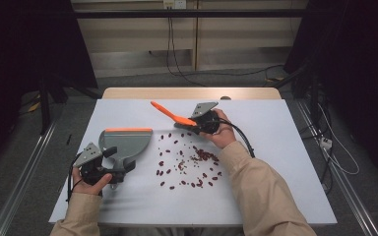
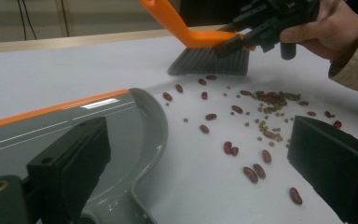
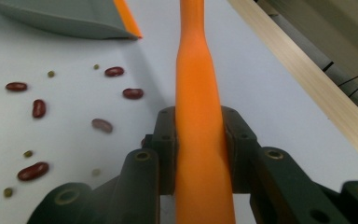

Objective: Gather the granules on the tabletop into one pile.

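Observation:
A grey dustpan (image 1: 126, 141) with an orange front lip lies flat on the white table (image 1: 275, 147) at the left. My left gripper (image 1: 119, 160) sits at its handle end. Its jaws stand wide apart, one over the pan (image 2: 98, 121) and the other on bare table clear of it. My right gripper (image 1: 197, 125) is shut on the orange handle (image 3: 198, 84) of a small brush (image 1: 170, 113). The grey bristles (image 2: 209, 63) touch the table at the far edge of scattered red beans and small green peas (image 1: 197, 158).
Beans (image 2: 265, 116) are spread between the pan and the brush, densest below the person's right hand (image 1: 221, 132). The table's wooden far edge (image 1: 192, 92) runs behind the brush. A floor with cables lies beyond it.

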Demonstrator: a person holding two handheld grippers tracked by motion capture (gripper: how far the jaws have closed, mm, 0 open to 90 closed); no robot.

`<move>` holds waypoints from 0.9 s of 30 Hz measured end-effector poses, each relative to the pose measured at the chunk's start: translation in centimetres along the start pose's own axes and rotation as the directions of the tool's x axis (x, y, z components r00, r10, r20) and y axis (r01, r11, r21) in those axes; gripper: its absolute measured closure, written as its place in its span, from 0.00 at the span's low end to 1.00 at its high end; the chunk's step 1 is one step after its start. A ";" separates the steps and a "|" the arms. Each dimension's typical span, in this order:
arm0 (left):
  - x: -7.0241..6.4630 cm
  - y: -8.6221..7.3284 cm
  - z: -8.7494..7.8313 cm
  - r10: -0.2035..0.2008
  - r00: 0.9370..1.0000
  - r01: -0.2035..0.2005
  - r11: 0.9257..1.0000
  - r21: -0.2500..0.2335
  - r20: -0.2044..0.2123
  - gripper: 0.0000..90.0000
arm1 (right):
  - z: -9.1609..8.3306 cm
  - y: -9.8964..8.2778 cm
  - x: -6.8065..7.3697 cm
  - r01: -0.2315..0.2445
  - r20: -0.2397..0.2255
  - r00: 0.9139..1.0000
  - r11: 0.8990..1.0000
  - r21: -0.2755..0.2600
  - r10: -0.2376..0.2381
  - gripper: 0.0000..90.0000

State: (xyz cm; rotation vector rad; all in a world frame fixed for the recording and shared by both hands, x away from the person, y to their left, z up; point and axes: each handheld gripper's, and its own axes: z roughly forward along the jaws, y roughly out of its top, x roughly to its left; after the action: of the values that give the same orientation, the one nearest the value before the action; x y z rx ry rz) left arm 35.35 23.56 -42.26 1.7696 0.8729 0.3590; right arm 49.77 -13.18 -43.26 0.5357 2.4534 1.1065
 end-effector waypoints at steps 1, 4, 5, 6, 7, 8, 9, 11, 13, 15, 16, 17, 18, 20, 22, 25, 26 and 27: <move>0.0 0.0 0.0 -0.002 1.000 0.002 1.000 -0.002 0.000 0.06 | -0.1 0.0 0.1 0.009 -0.006 1.000 1.000 0.002 -0.009 0.79; 0.0 0.0 0.0 0.005 1.000 -0.005 1.000 0.003 0.000 0.06 | -0.7 -0.1 0.6 0.036 -0.041 0.999 0.999 0.007 -0.036 0.79; 0.0 0.0 0.0 0.005 1.000 -0.005 1.000 0.004 -0.002 0.06 | -0.8 -0.2 0.7 0.041 -0.051 0.998 0.999 0.006 -0.041 0.79; 0.0 0.0 0.0 0.005 1.000 -0.005 1.000 0.002 0.000 0.06 | -1.0 -0.3 0.9 0.049 -0.062 0.997 0.999 0.005 -0.048 0.79; 0.0 0.0 0.0 0.003 1.000 -0.003 1.000 0.000 0.000 0.06 | -1.3 -0.3 1.2 0.055 -0.066 0.996 0.998 0.007 -0.055 0.79; 0.0 0.0 0.0 0.003 1.000 -0.003 1.000 0.001 -0.002 0.06 | -1.5 -0.4 1.5 0.060 -0.072 0.996 0.998 0.006 -0.059 0.79; 0.0 0.0 0.0 0.006 1.000 -0.006 1.000 0.003 -0.002 0.06 | -1.7 -0.5 1.8 0.066 -0.081 0.995 0.998 0.005 -0.065 0.79; -0.1 0.0 0.0 0.008 1.000 -0.008 1.000 0.003 0.001 0.06 | -2.0 -0.6 2.2 0.075 -0.090 0.993 0.997 0.006 -0.074 0.79; -0.1 0.0 0.0 0.010 1.000 -0.010 1.000 0.004 0.000 0.06 | -2.4 -0.7 2.5 0.082 -0.107 0.991 0.997 0.006 -0.081 0.79; -0.1 0.0 0.0 0.010 1.000 -0.010 1.000 0.003 -0.001 0.06 | -2.8 -0.8 2.9 0.086 -0.117 0.989 0.996 0.002 -0.085 0.79; -0.1 0.0 0.0 0.008 1.000 -0.008 1.000 0.003 -0.003 0.06 | -3.0 -0.9 3.2 0.091 -0.124 0.988 0.996 0.001 -0.090 0.79; -0.1 0.0 0.0 0.009 1.000 -0.009 1.000 0.003 -0.003 0.06 | -3.1 -1.0 3.4 0.096 -0.124 0.988 0.995 0.001 -0.095 0.79; -0.1 0.0 0.0 0.009 1.000 -0.009 1.000 0.003 -0.003 0.06 | -3.3 -1.1 3.6 0.094 -0.129 0.987 0.996 -0.001 -0.094 0.79; -0.2 0.0 0.1 0.010 1.000 -0.010 1.000 0.005 -0.004 0.06 | -3.6 -1.2 4.0 0.088 -0.134 0.987 0.996 -0.006 -0.088 0.79; -0.2 0.0 0.1 0.013 1.000 -0.013 1.000 0.006 -0.002 0.06 | -3.8 -1.4 4.3 0.090 -0.141 0.986 0.996 -0.012 -0.091 0.79; -0.3 0.0 0.1 0.018 1.000 -0.018 1.000 0.012 -0.001 0.06 | -4.2 -1.5 4.8 0.094 -0.147 0.984 0.995 -0.021 -0.096 0.79; -0.3 0.0 0.1 0.019 1.000 -0.019 1.000 0.011 0.000 0.06 | -4.3 -1.5 5.0 0.097 -0.147 0.984 0.995 -0.021 -0.100 0.79; -0.3 0.0 0.1 0.021 1.000 -0.021 1.000 0.011 0.000 0.06 | -4.5 -1.5 5.2 0.101 -0.152 0.983 0.995 -0.026 -0.103 0.79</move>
State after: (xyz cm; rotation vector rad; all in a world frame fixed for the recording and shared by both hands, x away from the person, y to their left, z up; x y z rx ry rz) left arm 35.23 23.26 -42.26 1.7902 0.8589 0.3686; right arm 42.86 -14.35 -42.71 0.3262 2.5670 1.1656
